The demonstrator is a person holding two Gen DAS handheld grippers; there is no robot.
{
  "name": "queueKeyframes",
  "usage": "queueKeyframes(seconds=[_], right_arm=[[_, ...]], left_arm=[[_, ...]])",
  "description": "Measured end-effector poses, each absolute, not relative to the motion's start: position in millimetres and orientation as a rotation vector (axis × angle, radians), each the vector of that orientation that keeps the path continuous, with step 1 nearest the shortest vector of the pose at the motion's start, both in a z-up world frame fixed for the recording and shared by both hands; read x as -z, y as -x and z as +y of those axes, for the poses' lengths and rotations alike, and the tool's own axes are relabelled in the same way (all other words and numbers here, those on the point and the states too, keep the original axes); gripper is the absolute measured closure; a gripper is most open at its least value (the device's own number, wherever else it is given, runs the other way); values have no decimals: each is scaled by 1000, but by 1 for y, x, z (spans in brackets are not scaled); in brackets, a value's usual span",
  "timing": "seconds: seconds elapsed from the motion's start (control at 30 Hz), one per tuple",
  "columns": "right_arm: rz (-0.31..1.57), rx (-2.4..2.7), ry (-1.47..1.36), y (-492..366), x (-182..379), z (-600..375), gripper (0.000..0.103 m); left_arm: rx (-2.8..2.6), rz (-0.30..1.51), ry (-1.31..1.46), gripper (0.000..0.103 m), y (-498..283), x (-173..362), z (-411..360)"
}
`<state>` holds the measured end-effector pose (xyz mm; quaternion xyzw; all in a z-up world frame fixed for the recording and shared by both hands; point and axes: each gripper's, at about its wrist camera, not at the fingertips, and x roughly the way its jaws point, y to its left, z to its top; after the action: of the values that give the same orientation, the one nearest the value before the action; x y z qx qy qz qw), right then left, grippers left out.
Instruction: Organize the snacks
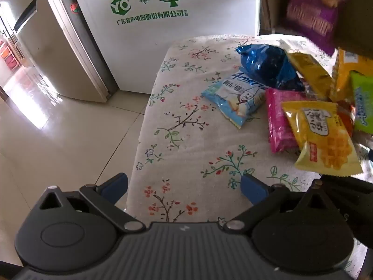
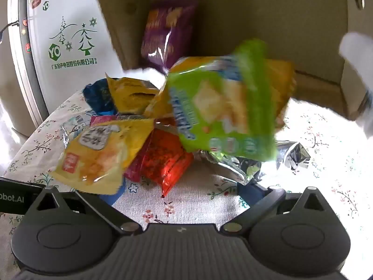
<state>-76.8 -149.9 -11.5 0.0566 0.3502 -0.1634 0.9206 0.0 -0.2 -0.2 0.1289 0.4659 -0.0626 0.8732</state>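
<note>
At the left, the floral tablecloth point(image 1: 186, 144) ends in a straight edge over pale floor tiles point(image 1: 58, 140), with a white freezer point(image 1: 163, 35) against the table's far end; a broad bare stretch of cloth lies between that edge and the snacks. The left gripper point(image 1: 184, 187) hangs over this bare stretch, jaws spread fully, nothing between them. Ahead and to its right lies a heap of about nine packets: one pale blue packet point(image 1: 235, 98), one dark blue bag point(image 1: 268, 66), one pink packet point(image 1: 279, 121), three yellow or gold, one red, one green, one silver. The right gripper point(image 2: 177, 191) is also wide open and empty; the yellow packet point(image 2: 98, 154) overlaps its left finger, the blurred green packet point(image 2: 221, 112) sits beyond. One purple packet point(image 2: 167, 32) lies inside the cardboard box point(image 2: 279, 23) behind.
</note>
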Motion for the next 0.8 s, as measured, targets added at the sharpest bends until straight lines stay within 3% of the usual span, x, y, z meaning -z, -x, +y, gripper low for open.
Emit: queueKeyframes(seconds=[0.8], right_arm=[[719, 337, -114, 77, 14, -148, 0]], left_arm=[[87, 933, -219, 1, 11, -21, 15]])
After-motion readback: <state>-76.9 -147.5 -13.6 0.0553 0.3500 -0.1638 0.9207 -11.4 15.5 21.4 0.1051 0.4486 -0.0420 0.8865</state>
